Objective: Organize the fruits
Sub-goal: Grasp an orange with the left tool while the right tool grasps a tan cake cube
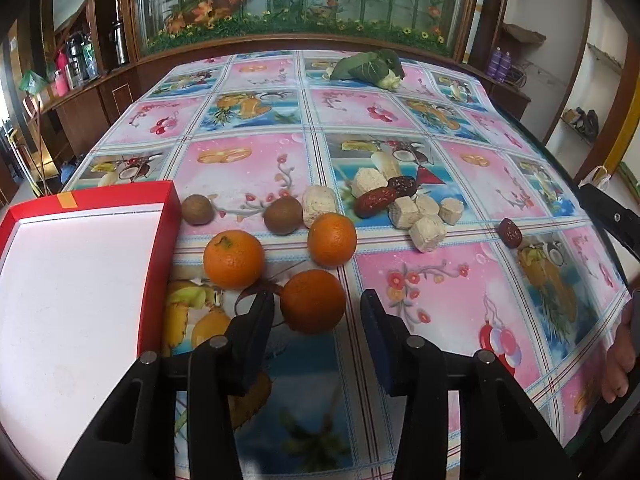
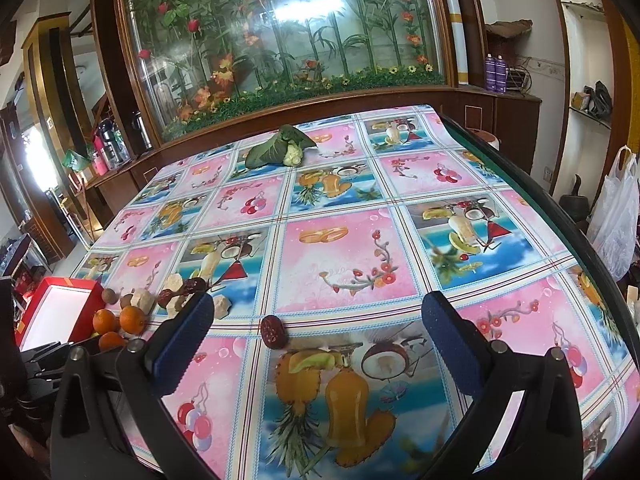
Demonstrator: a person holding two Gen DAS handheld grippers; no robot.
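Note:
Three oranges lie on the patterned tablecloth: the nearest orange (image 1: 313, 301) sits just ahead of my open left gripper (image 1: 318, 312), partly between its fingers, with two more oranges (image 1: 234, 259) (image 1: 332, 239) behind. Two brown kiwis (image 1: 283, 215) (image 1: 197, 209), several beige cake pieces (image 1: 427, 233) and red dates (image 1: 375, 201) lie farther back. A lone date (image 1: 510, 233) (image 2: 273, 331) rests to the right. A red box (image 1: 168, 216) with a white inside stands at the left. My right gripper (image 2: 316, 322) hangs open above the table, with the lone date ahead between its fingers.
A leafy cauliflower (image 1: 370, 67) (image 2: 280, 148) lies near the table's far edge. A glass cabinet with artificial flowers (image 1: 300, 0) stands behind the table. A person's hand (image 1: 622, 344) shows at the right edge. A white plastic bag (image 2: 616, 216) hangs right of the table.

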